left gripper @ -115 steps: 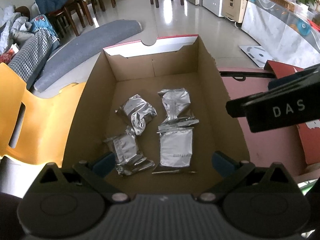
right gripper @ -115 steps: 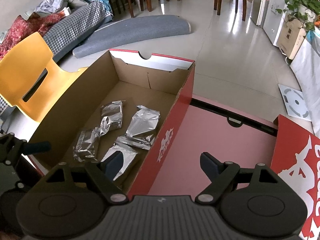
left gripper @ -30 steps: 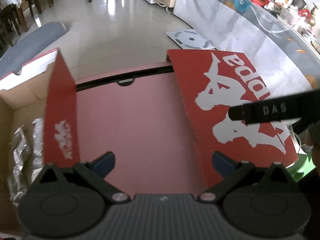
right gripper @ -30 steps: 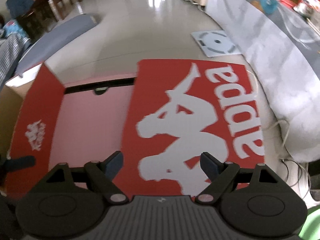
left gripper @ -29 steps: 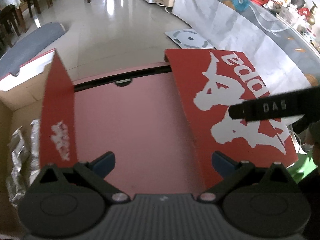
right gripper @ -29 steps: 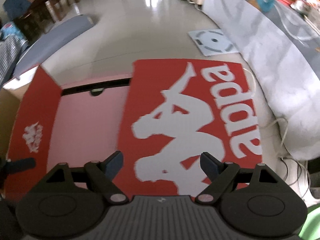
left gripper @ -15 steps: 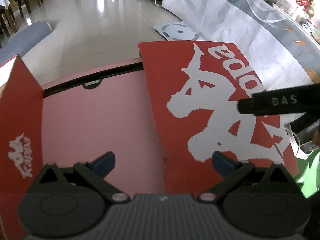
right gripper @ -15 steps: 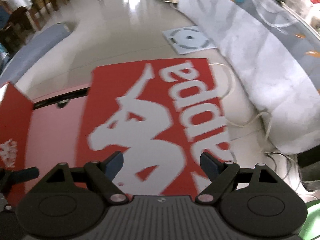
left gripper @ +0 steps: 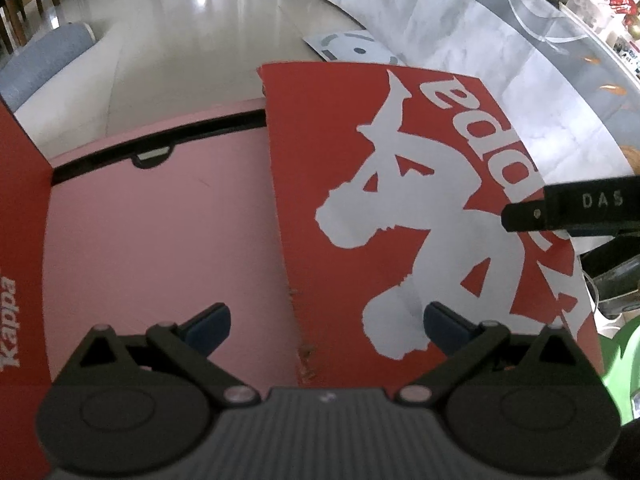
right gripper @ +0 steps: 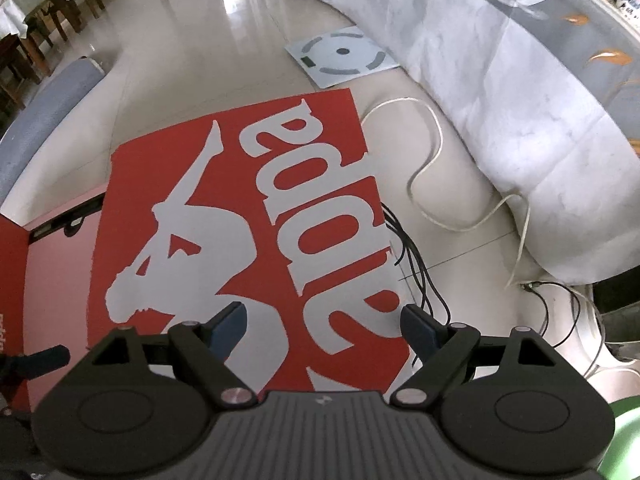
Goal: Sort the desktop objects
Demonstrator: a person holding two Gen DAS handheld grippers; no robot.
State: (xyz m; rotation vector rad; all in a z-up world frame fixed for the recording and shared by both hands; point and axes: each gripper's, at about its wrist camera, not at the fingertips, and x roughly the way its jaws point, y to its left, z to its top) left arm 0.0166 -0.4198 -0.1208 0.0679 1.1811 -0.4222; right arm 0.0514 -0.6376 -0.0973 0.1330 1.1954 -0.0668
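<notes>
Both spread, gripping nothing — right gripper (right gripper: 322, 326) directly over the red lid (right gripper: 248, 216), nearer; left gripper (left gripper: 326, 326) astride its left edge. Long axis running away, along the pink table (left gripper: 160, 220).

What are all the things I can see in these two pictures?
Box lid: one, red with a white logo, lying flat under both grippers.
Pink surface: one, pale pink, left of the lid.
Red box wall: one, red with white lettering, at the far left edge.
Bathroom scale: one, white with grey arcs, on the floor beyond the lid.
Cables: one white and several black, on the floor right of the lid.
Draped cloth: one, grey-white, along the right side.
Rolled mat: one, blue-grey, far left on the floor.
Left gripper: one, black with blue pads, open.
Right gripper: one, black with blue pads, open.
</notes>
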